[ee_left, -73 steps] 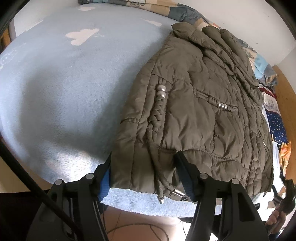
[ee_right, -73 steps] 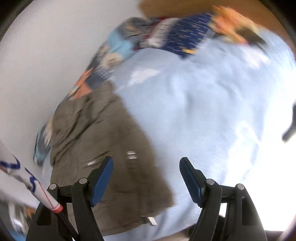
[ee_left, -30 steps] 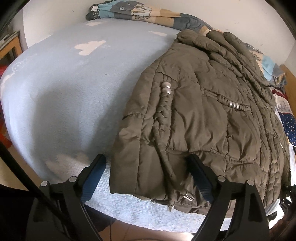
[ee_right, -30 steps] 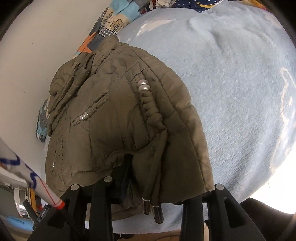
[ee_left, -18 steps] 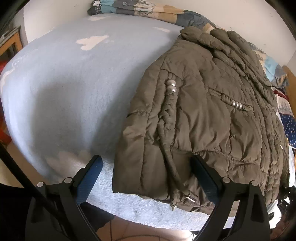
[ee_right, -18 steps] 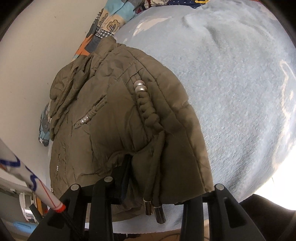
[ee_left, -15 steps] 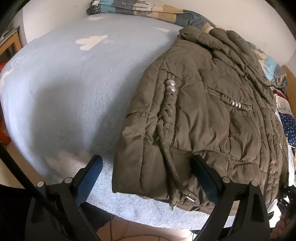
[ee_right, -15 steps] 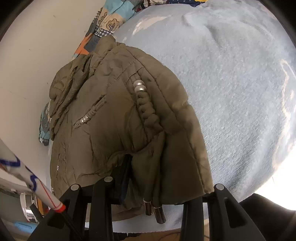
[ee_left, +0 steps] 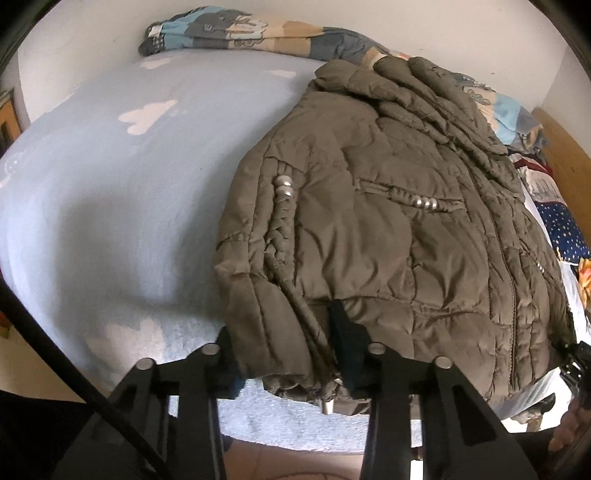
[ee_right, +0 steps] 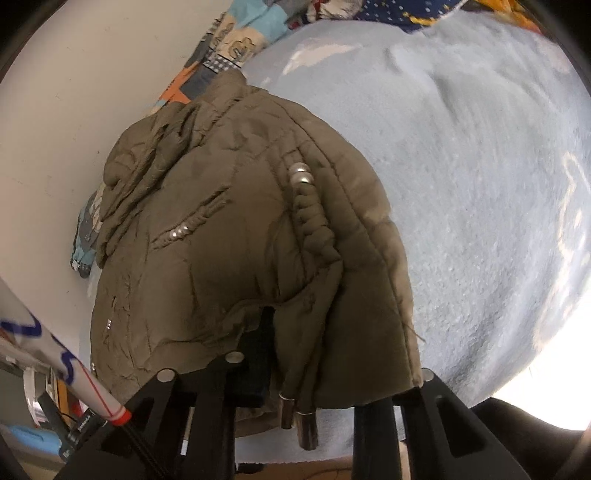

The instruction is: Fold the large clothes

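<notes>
An olive quilted jacket lies on a light blue bed, its hem at the near edge. It has braided cords with silver beads and metal cord tips hanging at the hem. My left gripper is shut on the jacket's near hem corner. In the right wrist view the same jacket fills the left half, and my right gripper is shut on the hem beside the cord tips. The fingertips of both grippers are hidden under the fabric.
A patterned quilt is bunched along the white wall behind the bed. Colourful bedding and a wooden headboard lie to the right. The bed's blue blanket spreads to the right of the jacket. Floor shows below the bed edge.
My left gripper was open around the hem corner and has closed on it. The right gripper has stayed shut on the hem, with a slight shift of view.
</notes>
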A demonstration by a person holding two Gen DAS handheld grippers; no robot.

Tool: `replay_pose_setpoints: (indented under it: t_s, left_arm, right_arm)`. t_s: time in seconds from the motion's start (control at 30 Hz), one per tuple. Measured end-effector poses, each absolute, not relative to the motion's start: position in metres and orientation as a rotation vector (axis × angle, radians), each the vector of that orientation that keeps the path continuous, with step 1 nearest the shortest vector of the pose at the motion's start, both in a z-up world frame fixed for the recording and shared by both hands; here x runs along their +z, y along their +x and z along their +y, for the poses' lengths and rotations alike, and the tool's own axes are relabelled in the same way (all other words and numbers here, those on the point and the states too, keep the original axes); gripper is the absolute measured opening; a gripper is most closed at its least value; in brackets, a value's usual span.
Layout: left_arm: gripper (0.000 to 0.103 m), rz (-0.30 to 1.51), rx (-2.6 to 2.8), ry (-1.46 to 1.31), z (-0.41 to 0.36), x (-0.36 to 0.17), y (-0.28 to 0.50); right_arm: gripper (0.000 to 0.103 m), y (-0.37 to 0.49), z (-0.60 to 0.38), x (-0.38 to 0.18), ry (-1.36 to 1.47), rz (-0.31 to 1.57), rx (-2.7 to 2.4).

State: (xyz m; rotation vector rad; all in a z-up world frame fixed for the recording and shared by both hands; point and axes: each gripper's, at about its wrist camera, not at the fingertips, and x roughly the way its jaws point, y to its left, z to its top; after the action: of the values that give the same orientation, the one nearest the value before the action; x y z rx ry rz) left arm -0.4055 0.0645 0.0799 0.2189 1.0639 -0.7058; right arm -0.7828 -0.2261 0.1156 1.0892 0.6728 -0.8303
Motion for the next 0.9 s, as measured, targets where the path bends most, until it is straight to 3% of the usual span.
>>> replay_pose_setpoints:
  t_s: [0.33, 0.53, 0.9]
  left_arm:
    - [0.038, 1.065, -0.701, 0.229, 0.064, 0.075, -0.405]
    - [0.027, 1.021, -0.730, 0.231, 0.066, 0.083, -0.408]
    - [0.024, 0.866, -0.817, 0.171, 0.075, 0.121, -0.417]
  right_arm:
    - [0.022, -0.783, -0.228, 0.112, 1.104, 0.684, -0.829]
    - [0.017, -0.780, -0.225, 0.121, 1.035, 0.674, -0.824]
    - [0.013, -0.788, -0.209, 0.180, 0.868, 0.486, -0.768]
